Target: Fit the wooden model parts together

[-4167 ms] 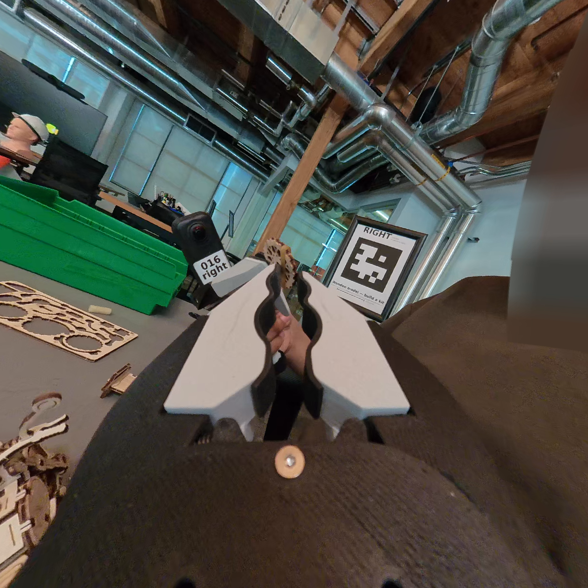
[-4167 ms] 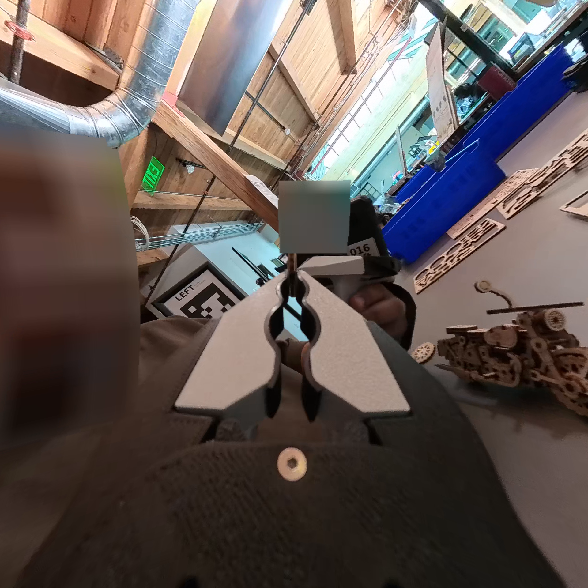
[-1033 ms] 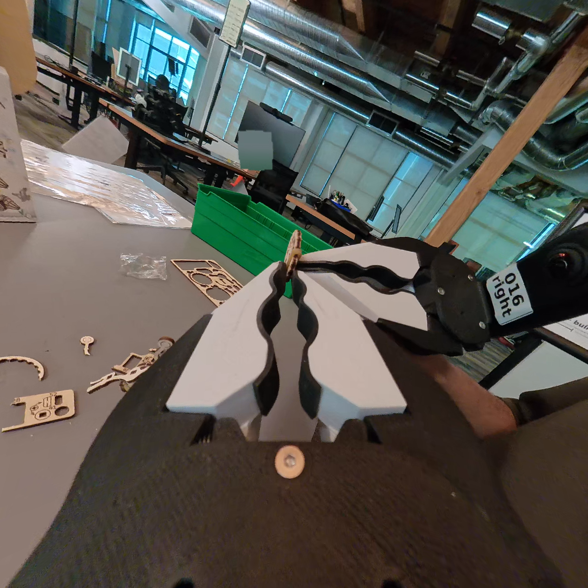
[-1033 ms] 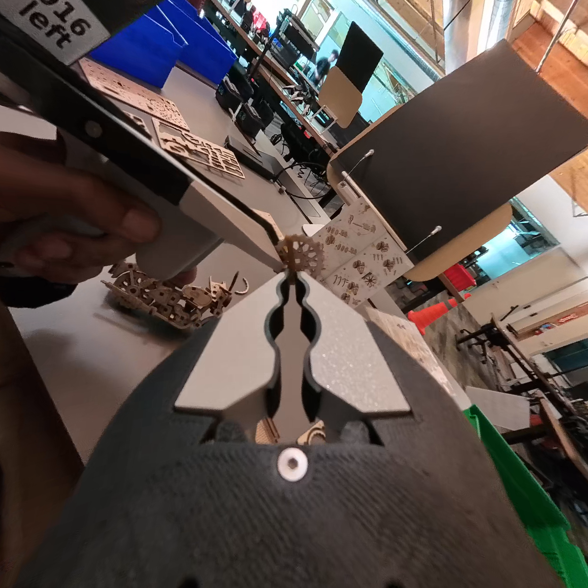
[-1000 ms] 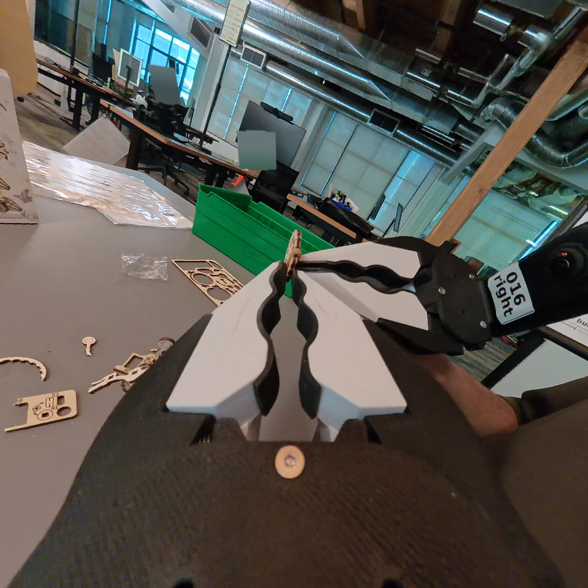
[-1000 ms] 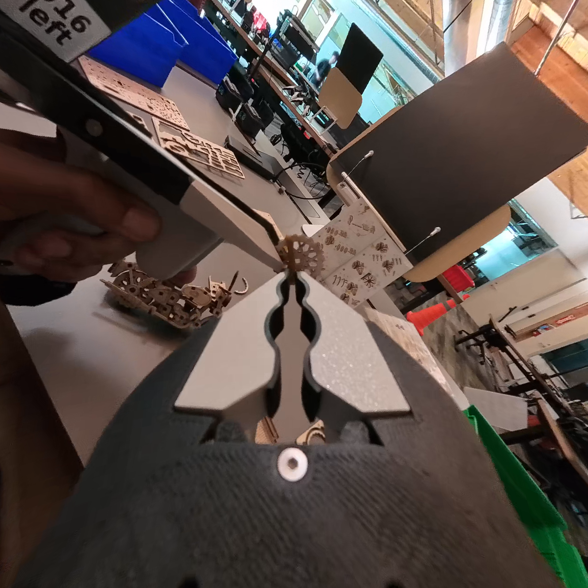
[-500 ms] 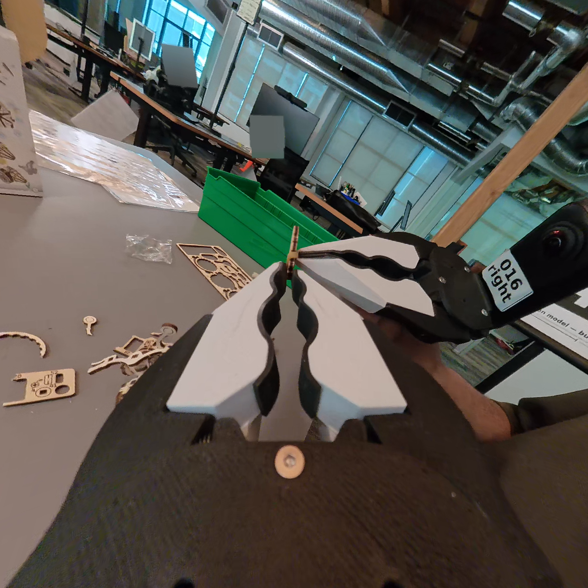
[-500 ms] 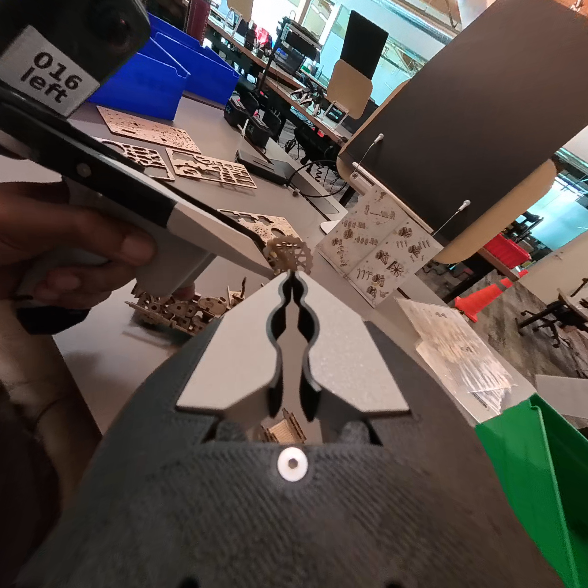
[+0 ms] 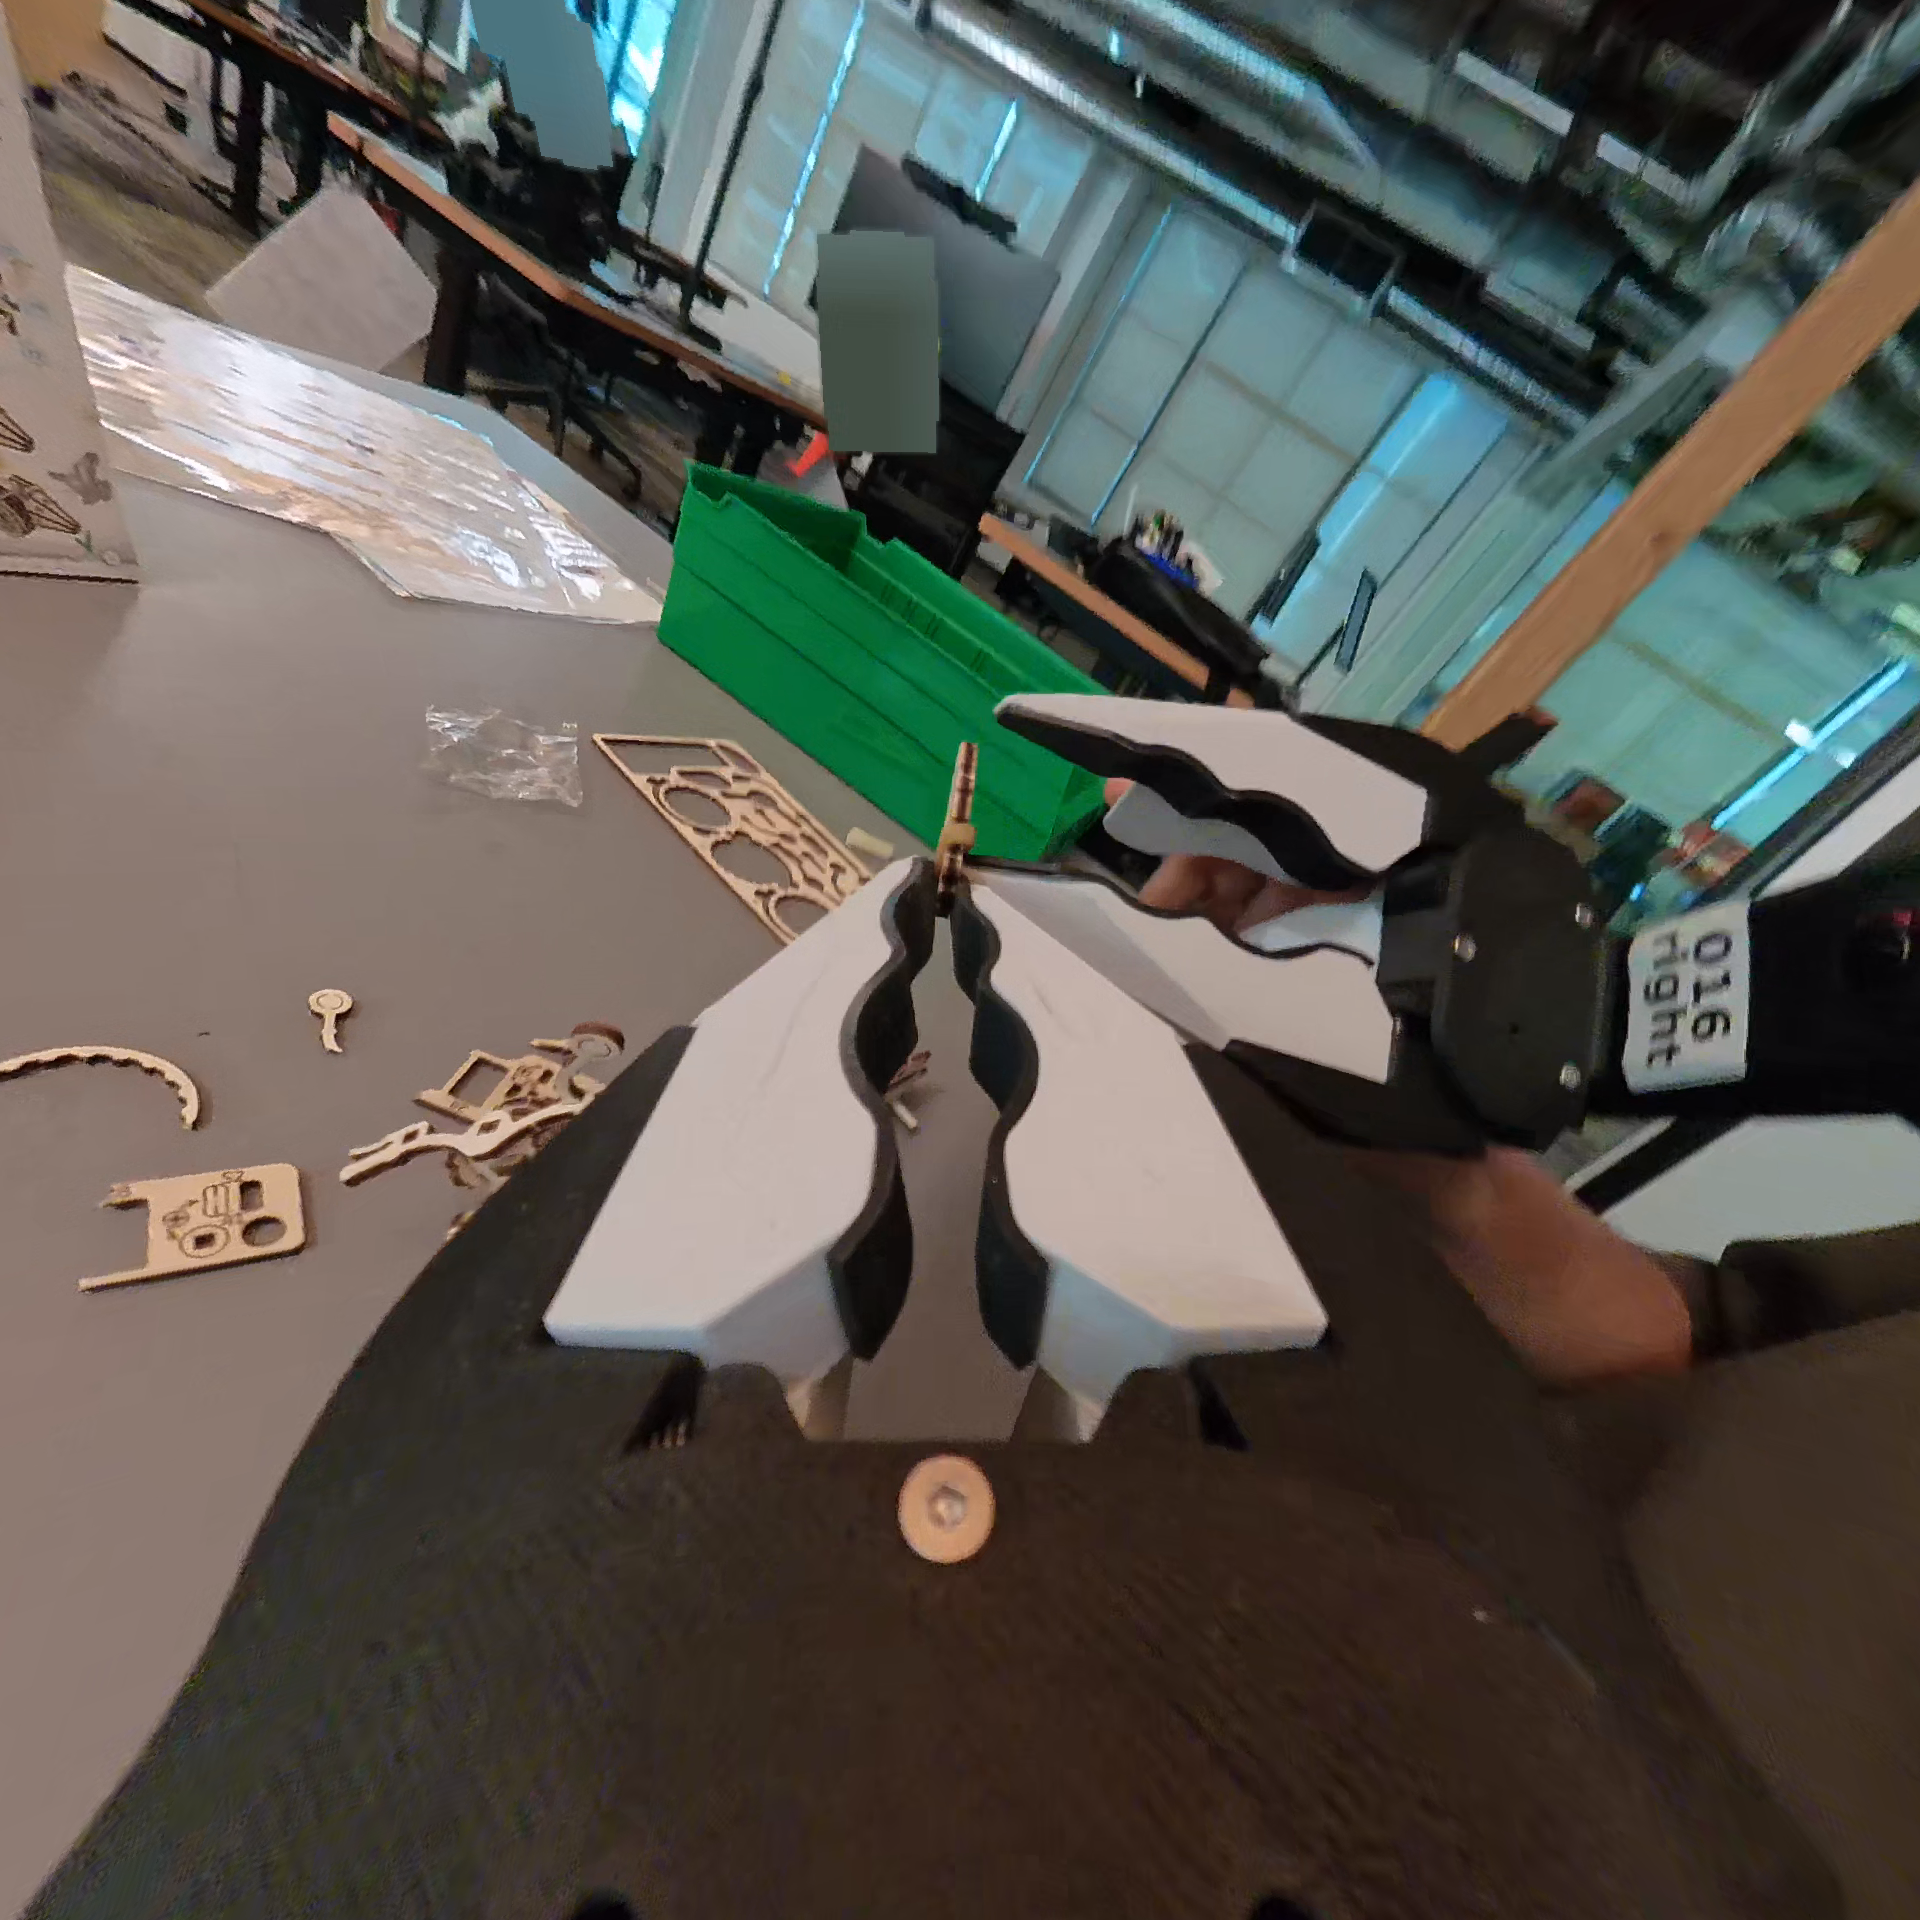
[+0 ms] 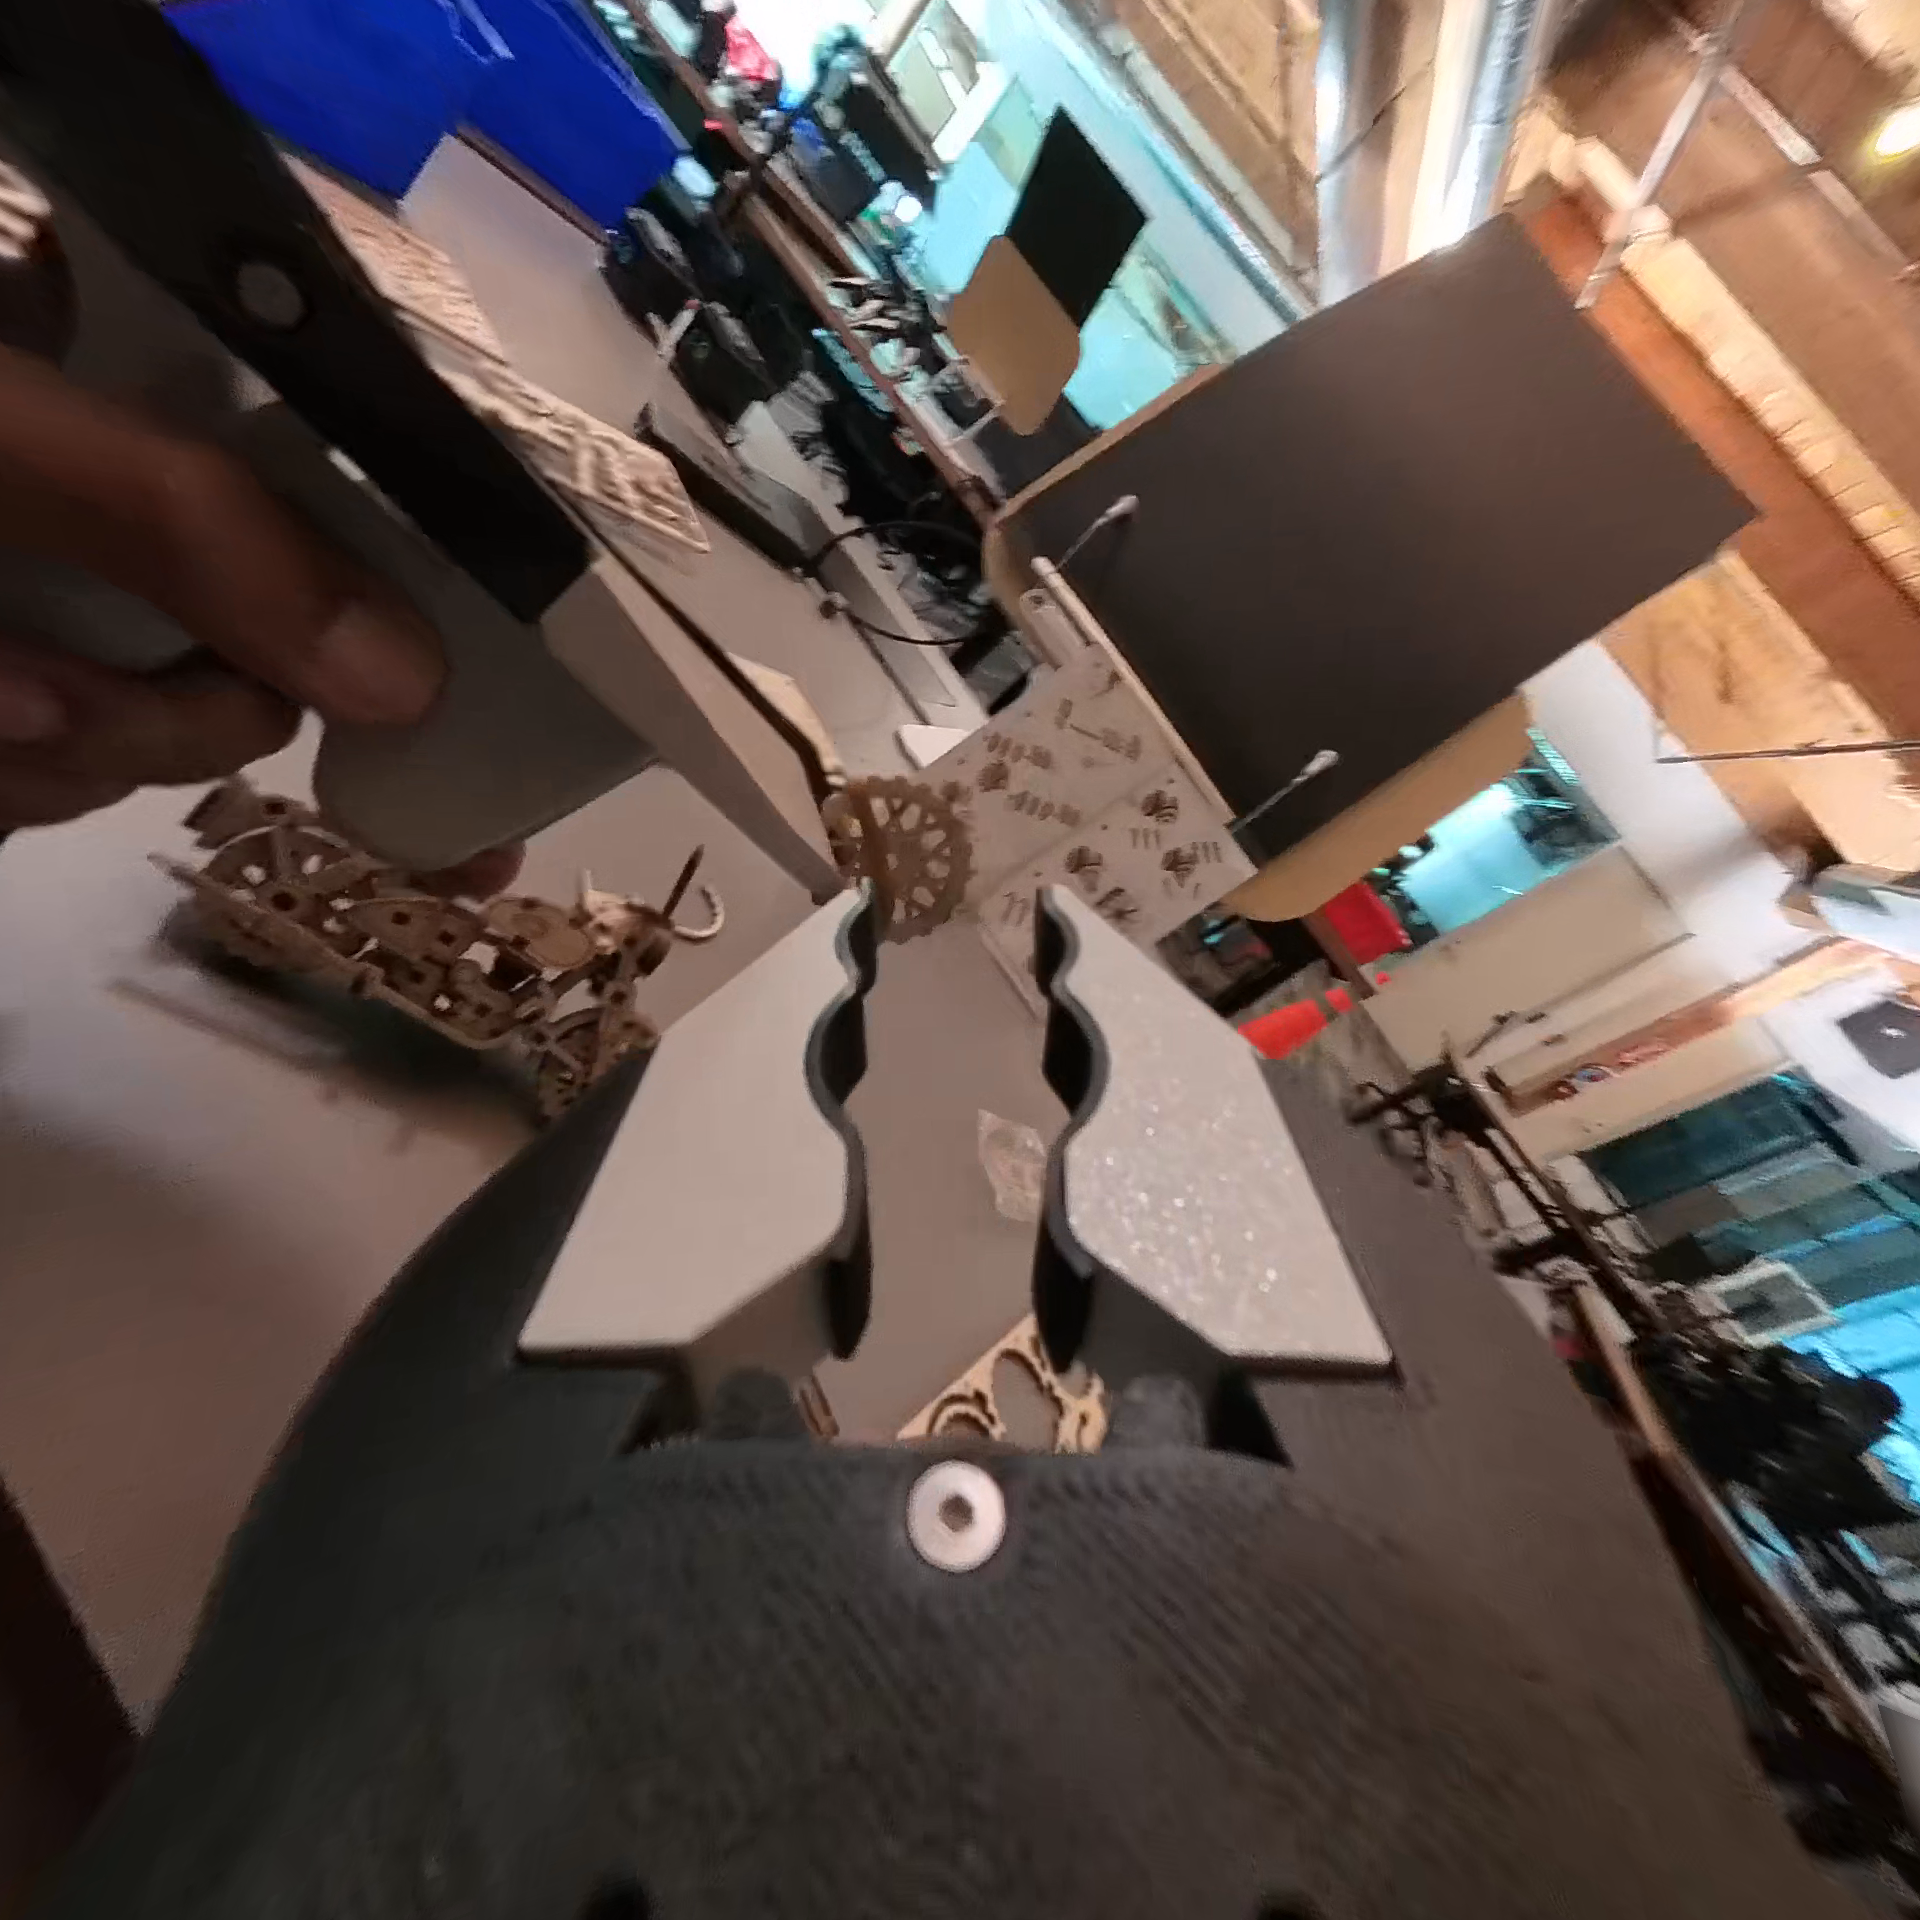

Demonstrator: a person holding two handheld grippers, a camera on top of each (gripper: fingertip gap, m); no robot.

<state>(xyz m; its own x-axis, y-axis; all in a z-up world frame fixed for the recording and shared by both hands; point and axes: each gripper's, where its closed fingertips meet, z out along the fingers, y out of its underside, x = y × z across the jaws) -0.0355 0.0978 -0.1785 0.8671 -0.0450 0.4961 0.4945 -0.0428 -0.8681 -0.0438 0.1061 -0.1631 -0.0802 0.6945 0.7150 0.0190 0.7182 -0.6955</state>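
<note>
Left tool (image 9: 943,902) clamps a thin wooden gear (image 10: 906,854) by its rim; right tool (image 10: 951,920) gapes apart beside it. Gear looks light, brittle; best gripped at the rim.

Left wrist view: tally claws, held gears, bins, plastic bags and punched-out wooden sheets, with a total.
Claws: 2, left claw, right claw
Held wooden gear: 1
Green bin: 1
Clear plastic bag: 1
Punched-out wooden sheet: 1
Total: 6

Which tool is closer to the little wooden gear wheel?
The left tool. It is shut on the gear wheel, pinching its edge at the tips. The right tool is open just beside the wheel, tips apart, not gripping it.
</note>
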